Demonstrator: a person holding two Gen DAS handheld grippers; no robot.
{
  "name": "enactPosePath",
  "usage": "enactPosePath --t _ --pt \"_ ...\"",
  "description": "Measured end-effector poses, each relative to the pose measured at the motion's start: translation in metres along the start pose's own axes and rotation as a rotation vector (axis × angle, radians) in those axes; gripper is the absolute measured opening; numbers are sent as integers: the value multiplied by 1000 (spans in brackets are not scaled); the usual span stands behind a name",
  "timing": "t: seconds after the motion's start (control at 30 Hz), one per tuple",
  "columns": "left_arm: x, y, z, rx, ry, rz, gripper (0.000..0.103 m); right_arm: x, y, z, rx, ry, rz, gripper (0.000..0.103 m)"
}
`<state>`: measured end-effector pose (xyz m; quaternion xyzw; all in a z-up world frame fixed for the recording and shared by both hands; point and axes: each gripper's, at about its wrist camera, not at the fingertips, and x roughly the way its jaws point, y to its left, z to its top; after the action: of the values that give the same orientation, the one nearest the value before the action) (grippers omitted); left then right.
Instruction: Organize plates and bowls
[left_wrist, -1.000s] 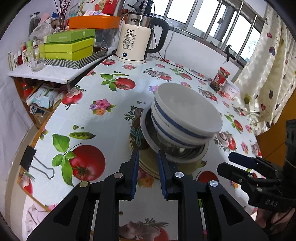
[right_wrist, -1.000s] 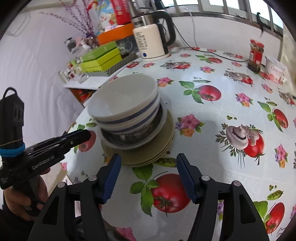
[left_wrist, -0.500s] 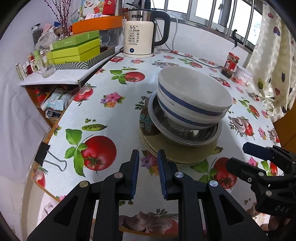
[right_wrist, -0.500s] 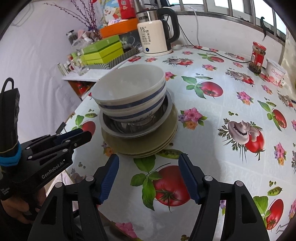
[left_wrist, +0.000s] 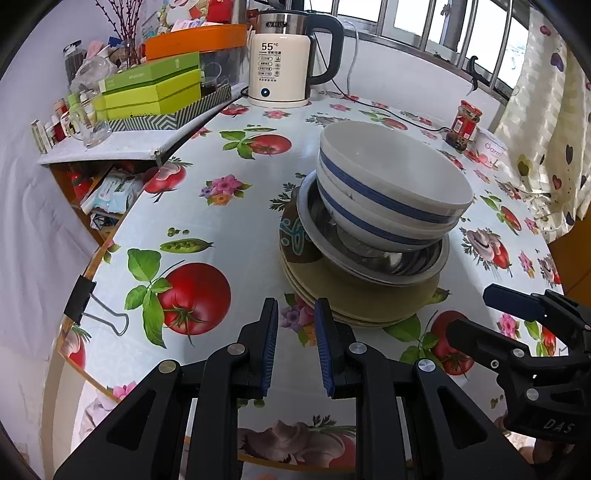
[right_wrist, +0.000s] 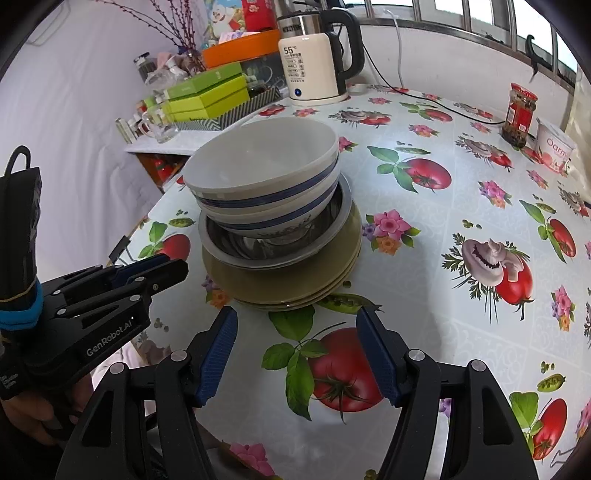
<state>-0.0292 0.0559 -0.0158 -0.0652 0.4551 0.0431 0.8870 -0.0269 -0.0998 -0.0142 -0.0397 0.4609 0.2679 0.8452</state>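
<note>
As both hand-held tools drew back a little from the crockery, more of the flowered oilcloth opened up in front of them than a second before. The left black two-finger gripper with blue pads (left_wrist: 295, 347) kept its jaws nearly closed with only a narrow slit between them and nothing in it; the right black two-finger gripper with blue pads (right_wrist: 297, 354) stood well apart and equally empty, over a printed tomato. Neither touched a dish, so I judged the sorting not yet begun (an approach still being lined up).

Just beyond the fingertips lay the stack of olive-green ceramic plates (right_wrist: 295, 288), near the table's front rim. On them sat a shallow stainless-steel basin (right_wrist: 273, 247), and in it two nested white bowls with blue bands (right_wrist: 266, 173), tilted. A brown glazed bowl with a teal pattern (left_wrist: 295, 236) peeked out on the left side of the pile, seemingly wedged beneath the basin.

To the right the round table covered in tomato-and-mushroom oilcloth (right_wrist: 461, 206) lay bare and offered room. Farther off stood a cream electric kettle (left_wrist: 279, 70), a red-lidded glass jar (right_wrist: 519, 110) and a white yoghurt tub (right_wrist: 556, 149).
</note>
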Motion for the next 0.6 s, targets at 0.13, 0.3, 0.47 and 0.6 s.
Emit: enactPosePath --t 0.13,0.3,0.47,0.6 --pt "1 0 0 2 5 -1 21 0 0 0 0 0 1 68" --pt "2 -1 0 1 9 -1 21 0 0 0 1 2 1 68" --pt "3 -1 0 2 11 -2 21 0 0 1 1 2 1 68" --pt "4 -1 1 4 14 -6 21 1 0 0 1 2 1 68"
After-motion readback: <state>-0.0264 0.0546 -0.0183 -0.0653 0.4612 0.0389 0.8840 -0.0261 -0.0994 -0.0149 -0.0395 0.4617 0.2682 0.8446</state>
